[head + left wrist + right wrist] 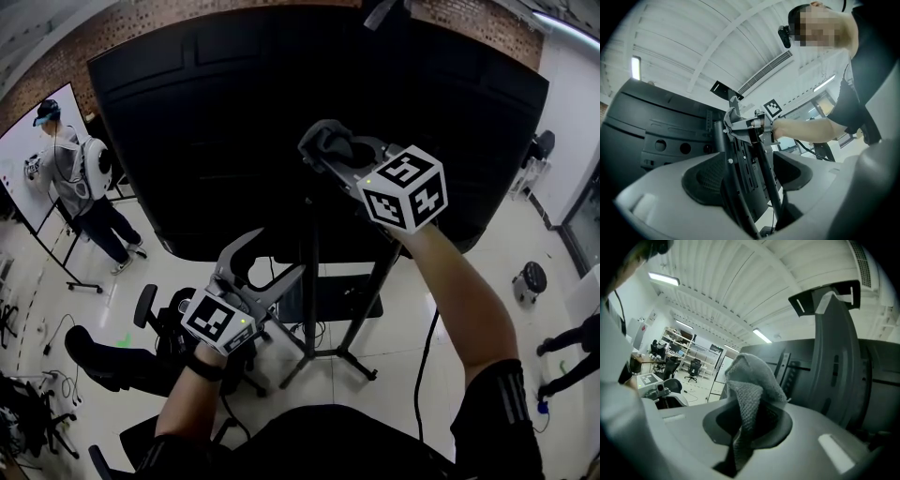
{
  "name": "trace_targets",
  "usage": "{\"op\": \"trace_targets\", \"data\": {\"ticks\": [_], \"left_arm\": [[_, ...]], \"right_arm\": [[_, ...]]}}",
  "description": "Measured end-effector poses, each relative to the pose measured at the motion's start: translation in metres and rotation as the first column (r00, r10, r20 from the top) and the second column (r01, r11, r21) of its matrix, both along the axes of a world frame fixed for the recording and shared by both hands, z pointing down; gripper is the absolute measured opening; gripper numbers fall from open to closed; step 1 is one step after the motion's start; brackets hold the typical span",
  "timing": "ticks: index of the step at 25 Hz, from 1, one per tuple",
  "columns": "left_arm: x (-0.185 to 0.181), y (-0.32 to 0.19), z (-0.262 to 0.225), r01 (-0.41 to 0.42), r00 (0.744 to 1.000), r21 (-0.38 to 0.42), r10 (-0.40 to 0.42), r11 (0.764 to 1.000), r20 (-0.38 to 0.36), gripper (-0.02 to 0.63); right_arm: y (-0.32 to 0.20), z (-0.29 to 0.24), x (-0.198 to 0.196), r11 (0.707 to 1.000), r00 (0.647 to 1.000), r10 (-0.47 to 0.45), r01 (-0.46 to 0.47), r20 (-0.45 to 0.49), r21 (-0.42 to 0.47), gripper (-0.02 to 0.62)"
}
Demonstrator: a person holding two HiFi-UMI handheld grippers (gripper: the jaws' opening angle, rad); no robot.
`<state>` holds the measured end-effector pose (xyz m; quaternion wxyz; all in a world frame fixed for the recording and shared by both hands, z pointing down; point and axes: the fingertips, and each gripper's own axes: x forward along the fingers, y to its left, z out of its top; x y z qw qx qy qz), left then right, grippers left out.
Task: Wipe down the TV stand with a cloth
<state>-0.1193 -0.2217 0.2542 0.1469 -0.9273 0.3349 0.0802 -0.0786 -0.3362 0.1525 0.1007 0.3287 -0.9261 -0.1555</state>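
The TV stand's black post [312, 281] rises from splayed legs [349, 361] behind the big black TV back [234, 112]. My right gripper [323, 150] is raised to the top of the post and is shut on a grey cloth [750, 394], which bunches up out of its jaws [750, 425]. In the left gripper view that cloth [731, 114] lies against the stand's upper bracket. My left gripper [255, 251] hangs lower, left of the post, open. The post and bracket [745, 183] show in the gap between its jaws [750, 174], with no pad pressing on them.
A person [80, 178] stands at a whiteboard at far left. A black office chair [112, 361] sits on the floor below my left hand. A round stool [532, 278] and another person's legs [567, 352] are at the right. A cable [424, 366] trails by the stand's legs.
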Motion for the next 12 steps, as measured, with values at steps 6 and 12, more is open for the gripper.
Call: {"op": "trace_targets", "data": {"ticks": [6,12], "left_arm": [[0.003,-0.003,0.013,0.014,1.0,-0.028,-0.014,1.0,0.001,0.347],[0.004,-0.006,0.028,0.018,1.0,-0.06,-0.018,0.998,0.006,0.347]], "right_arm": [[-0.003,0.023,0.004,0.999,1.0,-0.016,0.016,0.007,-0.049,0.031],[-0.004,0.059,0.003,0.991,0.999,-0.045,0.046,0.01,-0.129,0.032]]}}
